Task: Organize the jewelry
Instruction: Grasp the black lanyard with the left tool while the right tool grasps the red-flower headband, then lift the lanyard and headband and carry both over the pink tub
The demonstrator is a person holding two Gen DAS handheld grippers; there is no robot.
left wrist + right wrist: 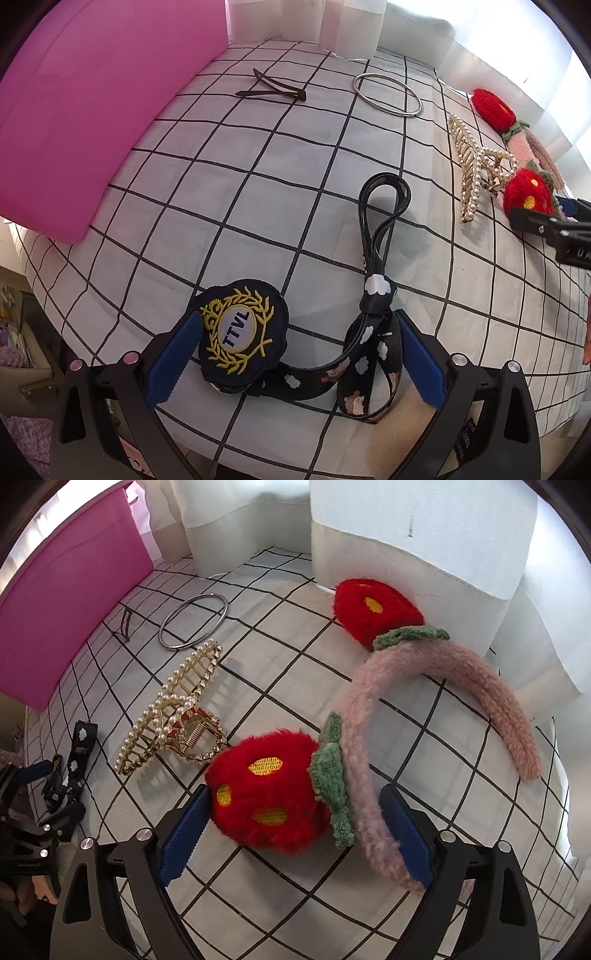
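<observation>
Right tool (295,834) straddles the strawberry headband (354,775), pads spread wide.

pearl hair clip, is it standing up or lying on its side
Lying on its side: the pearl hair clip rests flat on the checked cloth, its pearl edge and gold teeth stretched along the surface.

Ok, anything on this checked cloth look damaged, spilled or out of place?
Nothing looks damaged or spilled. The pearl-studded gold claw clip lies tipped on its side, touching the fuzzy red strawberry of the pink plush headband. The silver metal bangle and dark snap hair clips lie flat, apart from the rest.
</observation>
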